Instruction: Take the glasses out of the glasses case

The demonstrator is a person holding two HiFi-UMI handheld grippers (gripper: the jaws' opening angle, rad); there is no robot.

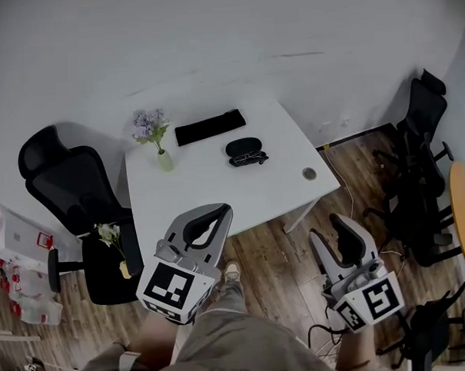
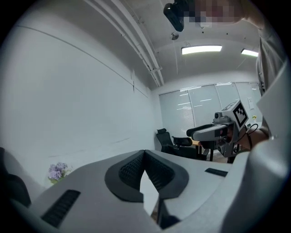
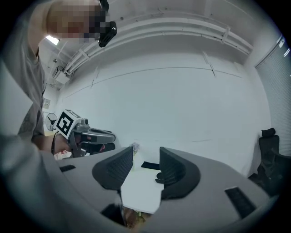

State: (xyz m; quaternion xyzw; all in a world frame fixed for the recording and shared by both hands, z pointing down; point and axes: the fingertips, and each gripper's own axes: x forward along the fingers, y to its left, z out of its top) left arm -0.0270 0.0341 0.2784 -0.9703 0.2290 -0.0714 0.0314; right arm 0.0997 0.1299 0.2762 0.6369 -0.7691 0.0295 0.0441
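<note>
A black glasses case (image 1: 243, 146) lies on the white table (image 1: 217, 191), far right of centre, with dark glasses (image 1: 250, 159) just in front of it. Both grippers hang well short of the table's near edge, above the floor. My left gripper (image 1: 224, 210) is shut, its jaw tips touching with nothing between them (image 2: 144, 154). My right gripper (image 1: 328, 229) stands open and empty; between its jaws (image 3: 145, 154) I see the table top and the case (image 3: 159, 174) far off. Each gripper shows in the other's view: the right gripper (image 2: 204, 132), the left gripper (image 3: 97, 134).
A flat black pouch (image 1: 209, 127) and a vase of purple flowers (image 1: 155, 138) stand at the table's far side, a small round object (image 1: 310, 173) near its right edge. Black office chairs stand at the left (image 1: 67, 184) and right (image 1: 416, 173).
</note>
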